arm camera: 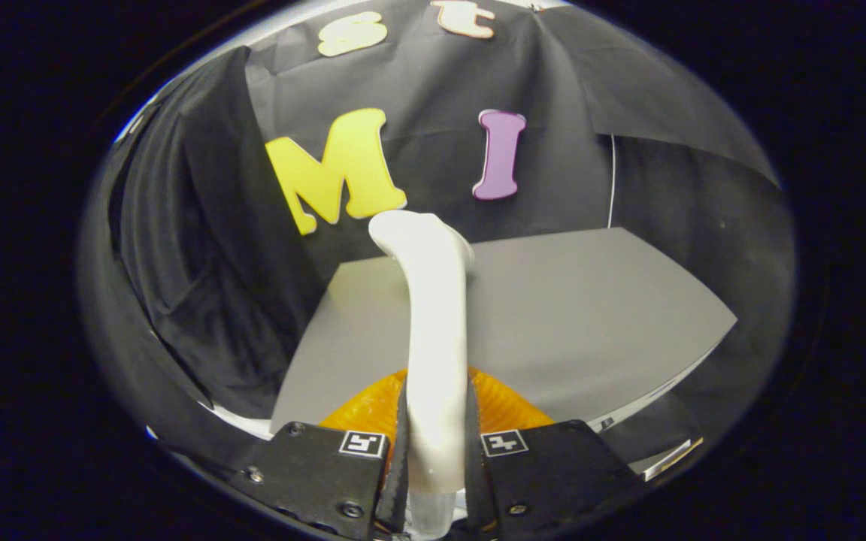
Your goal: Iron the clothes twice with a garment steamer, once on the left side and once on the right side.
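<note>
A white garment steamer [433, 323] stands upright between my fingers, its handle running up from them and its head [418, 229] bent over at the top. My gripper [435, 451] is shut on the steamer's handle, both fingers pressing its sides. A dark garment [200, 248] hangs to the left of the steamer, in folds, apart from the steamer's head. An orange ribbed object [508, 409] lies just behind the handle, partly hidden by it and by my fingers.
A grey table top [591, 323] spreads beyond the fingers and to the right, with its near edge [673, 376] at the right. The booth's black cloth wall [433, 90] hangs behind it.
</note>
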Available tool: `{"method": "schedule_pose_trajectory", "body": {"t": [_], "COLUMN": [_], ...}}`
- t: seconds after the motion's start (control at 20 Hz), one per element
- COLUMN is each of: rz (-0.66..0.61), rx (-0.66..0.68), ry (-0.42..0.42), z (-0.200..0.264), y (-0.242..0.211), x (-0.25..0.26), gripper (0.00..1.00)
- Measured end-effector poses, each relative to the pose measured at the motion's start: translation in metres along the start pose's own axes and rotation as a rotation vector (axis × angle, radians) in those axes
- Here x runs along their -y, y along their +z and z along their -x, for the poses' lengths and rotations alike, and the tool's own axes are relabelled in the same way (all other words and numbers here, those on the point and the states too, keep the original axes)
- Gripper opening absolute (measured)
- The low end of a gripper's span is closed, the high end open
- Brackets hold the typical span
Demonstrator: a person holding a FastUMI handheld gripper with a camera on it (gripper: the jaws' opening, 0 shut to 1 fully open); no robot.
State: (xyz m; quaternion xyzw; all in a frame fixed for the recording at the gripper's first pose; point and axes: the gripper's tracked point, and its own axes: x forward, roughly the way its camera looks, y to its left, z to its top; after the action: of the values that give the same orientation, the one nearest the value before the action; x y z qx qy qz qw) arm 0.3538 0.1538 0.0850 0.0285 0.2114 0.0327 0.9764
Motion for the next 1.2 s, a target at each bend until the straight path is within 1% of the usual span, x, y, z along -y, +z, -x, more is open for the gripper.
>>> {"method": "schedule_pose_trajectory", "body": {"t": [0.1, 0.3, 0.45, 0.75, 0.85, 0.95, 1.2], "rz": [0.016, 0.033, 0.012, 0.011, 0.025, 0.049, 0.109], "rx": [0.094, 0.284, 0.393, 0.591, 0.666, 0.744, 0.875], "ry": [0.029, 0.055, 0.078, 0.099, 0.108, 0.140, 0.124], "z": [0.026, 0.091, 0.126, 0.144, 0.140, 0.139, 0.135], "y": [0.020, 0.051, 0.066, 0.099, 0.118, 0.135, 0.165], "x": [-0.019, -0.053, -0.055, -0.070, -0.081, -0.095, -0.109], "gripper": [0.33, 0.33, 0.33, 0.33, 0.33, 0.33, 0.33]}}
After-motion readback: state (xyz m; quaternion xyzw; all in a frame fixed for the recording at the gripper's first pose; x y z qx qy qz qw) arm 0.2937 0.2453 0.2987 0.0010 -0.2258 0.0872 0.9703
